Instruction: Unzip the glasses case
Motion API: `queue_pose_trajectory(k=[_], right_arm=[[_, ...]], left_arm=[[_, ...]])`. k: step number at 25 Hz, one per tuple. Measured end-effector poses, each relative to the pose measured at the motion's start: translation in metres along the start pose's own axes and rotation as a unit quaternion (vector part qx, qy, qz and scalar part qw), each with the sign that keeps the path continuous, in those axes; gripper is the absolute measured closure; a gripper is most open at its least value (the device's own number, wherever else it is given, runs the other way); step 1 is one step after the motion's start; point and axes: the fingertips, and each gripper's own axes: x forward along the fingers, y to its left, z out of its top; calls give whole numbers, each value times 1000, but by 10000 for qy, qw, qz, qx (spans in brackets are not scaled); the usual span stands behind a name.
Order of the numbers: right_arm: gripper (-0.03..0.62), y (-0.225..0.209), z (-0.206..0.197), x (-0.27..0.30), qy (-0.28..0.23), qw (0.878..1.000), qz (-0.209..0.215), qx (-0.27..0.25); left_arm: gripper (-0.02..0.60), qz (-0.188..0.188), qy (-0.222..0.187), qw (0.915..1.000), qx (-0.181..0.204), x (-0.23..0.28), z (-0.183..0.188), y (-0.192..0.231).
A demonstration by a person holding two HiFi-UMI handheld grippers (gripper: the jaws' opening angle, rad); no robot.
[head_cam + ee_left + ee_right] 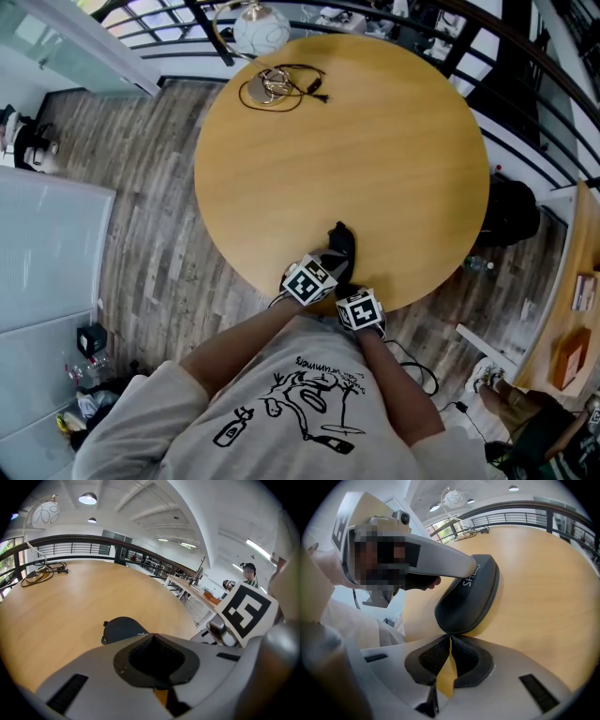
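Observation:
A dark grey glasses case lies at the near edge of the round wooden table. In the right gripper view the case rises tilted on its edge, and my left gripper is shut on its upper side. From the left gripper view only a rounded end of the case shows past the closed left gripper. My right gripper has its tips pinched together at the case's near end, on the zipper line. The pull itself is hidden between the pads. Both grippers sit close together at the table's edge.
A desk lamp with a coiled cable stands at the far side of the table, with a black railing behind it. A black bag sits on the floor to the right, and another desk lies beyond it.

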Motion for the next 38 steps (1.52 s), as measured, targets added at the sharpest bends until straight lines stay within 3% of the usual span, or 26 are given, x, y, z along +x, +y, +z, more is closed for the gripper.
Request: queue_pose_trajectory(k=[16,38], right_arm=[[569,-12,-1,-6,33,9990,-368,-243],[571,-52,14,-15,281,9912,-876,-950]], left_arm=[[575,-112,81,9995,281,2,-1,0],[575,-206,54,9995,222,4,-3,2]])
